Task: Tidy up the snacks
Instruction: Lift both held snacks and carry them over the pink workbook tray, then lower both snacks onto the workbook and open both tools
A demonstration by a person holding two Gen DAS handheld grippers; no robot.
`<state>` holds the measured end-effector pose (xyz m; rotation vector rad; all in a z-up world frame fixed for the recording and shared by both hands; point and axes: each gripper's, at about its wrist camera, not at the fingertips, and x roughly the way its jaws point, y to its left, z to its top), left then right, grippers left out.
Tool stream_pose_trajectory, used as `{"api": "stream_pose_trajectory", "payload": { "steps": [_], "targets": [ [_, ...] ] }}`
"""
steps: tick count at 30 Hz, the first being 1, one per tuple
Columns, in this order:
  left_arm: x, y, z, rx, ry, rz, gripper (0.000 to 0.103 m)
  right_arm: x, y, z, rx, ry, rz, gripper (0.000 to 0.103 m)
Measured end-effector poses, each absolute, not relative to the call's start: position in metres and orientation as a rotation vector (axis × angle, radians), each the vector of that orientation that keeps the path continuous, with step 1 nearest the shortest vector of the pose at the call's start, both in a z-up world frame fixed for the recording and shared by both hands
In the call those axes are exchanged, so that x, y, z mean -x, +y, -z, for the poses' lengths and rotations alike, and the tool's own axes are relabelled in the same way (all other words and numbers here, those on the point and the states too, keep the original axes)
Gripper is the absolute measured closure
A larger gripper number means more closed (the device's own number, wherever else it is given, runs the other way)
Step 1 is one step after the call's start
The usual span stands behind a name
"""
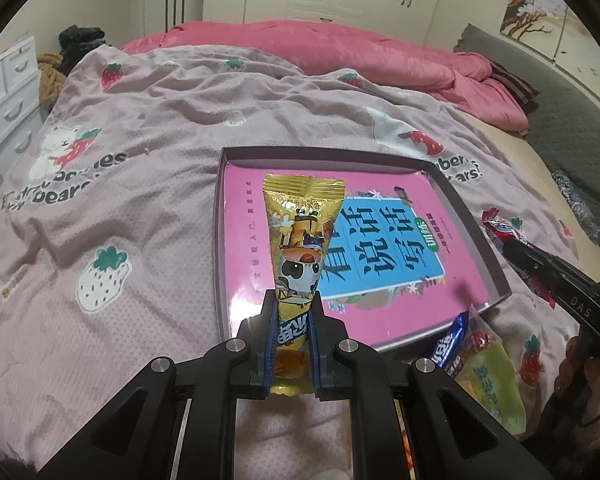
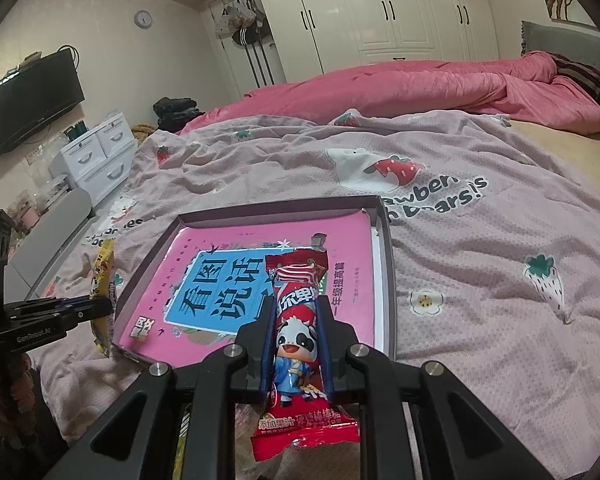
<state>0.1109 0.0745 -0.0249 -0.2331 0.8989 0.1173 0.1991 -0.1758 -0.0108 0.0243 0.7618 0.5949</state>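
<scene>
Landmark: the shallow dark-walled box lid (image 1: 466,216) lying on the strawberry-print blanket (image 1: 148,184), a pink picture book (image 1: 416,208) filling its floor.

Left of the lid: open blanket is stretching away to the bed's left edge, wrinkled but bare, plenty of room there. White drawers (image 2: 96,156) are standing off the bed beyond that edge.

At the lid's near-left corner: the left gripper (image 1: 293,300) is gripping a gold snack packet (image 1: 300,240), jaws pressed tight on the packet's lower half. The packet is standing up out of the fingers, its crimped top leaning over the lid's near-left wall. In the right wrist view the same packet (image 2: 102,276) is hanging just outside the lid's left wall, not in it.

Over the lid's near edge: the right gripper (image 2: 296,312) is clamping a red snack packet (image 2: 298,320) around its middle, jaws closed hard on it; the top end is reaching over the book, the bottom end trailing back toward the camera.

Inside the lid: only the book is showing, no snacks; the far and right walls are standing clear.

Just off the lid's near-right corner: loose packets are lying on the blanket, a blue one (image 1: 454,344) and a green one (image 1: 492,388), possibly more under them, view poor there.

Beyond the lid's far side: a pink quilt (image 2: 420,88) is bunching along the bed.
</scene>
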Motion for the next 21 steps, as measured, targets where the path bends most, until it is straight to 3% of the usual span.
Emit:
{"api": "stream_pose_trajectory", "payload": {
  "steps": [21],
  "targets": [
    [-0.165,0.079,0.063,0.253,0.944,-0.126,0.089,-0.233,-0.163,0.045,0.011,0.833,-0.575,0.084]
  ]
}}
